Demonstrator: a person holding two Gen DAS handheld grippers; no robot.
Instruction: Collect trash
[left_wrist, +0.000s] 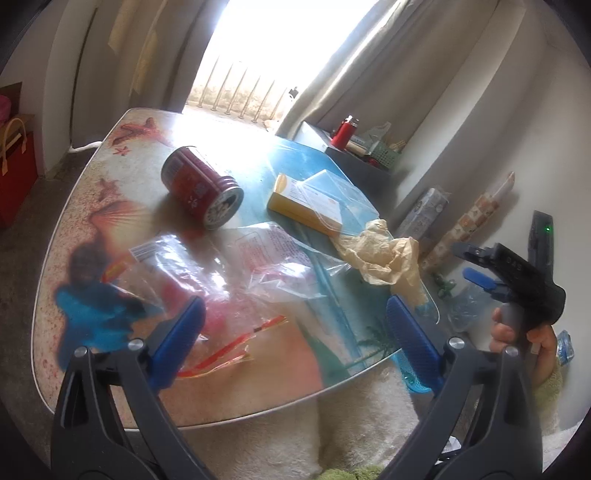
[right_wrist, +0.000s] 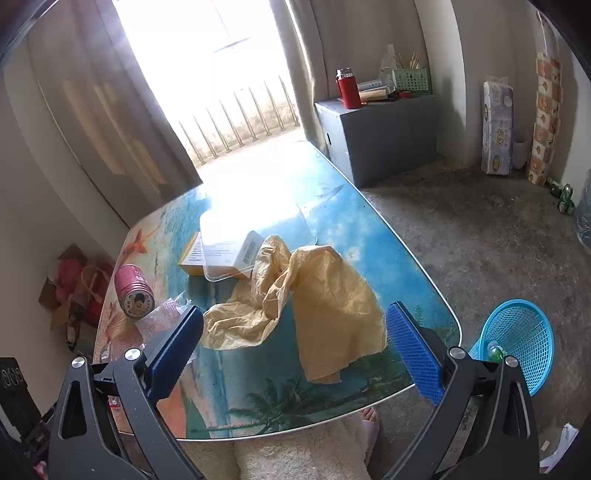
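Most of the trash is still on the glass table (right_wrist: 417, 266), so the job looks barely begun. A blue mesh wastebasket (right_wrist: 521, 339) on the floor by the table's near right corner holds what seems to be one bottle. Left to collect: a crumpled tan paper bag (right_wrist: 325, 295), a red can (left_wrist: 201, 186), a yellow box (left_wrist: 303, 205) under a clear plastic bag, and clear wrappers (left_wrist: 207, 273). The can lies on its side near the table's left edge, long axis running diagonally, its end facing the cameras. The left gripper (left_wrist: 295, 339) and right gripper (right_wrist: 295, 347) both gape wide, holding nothing.
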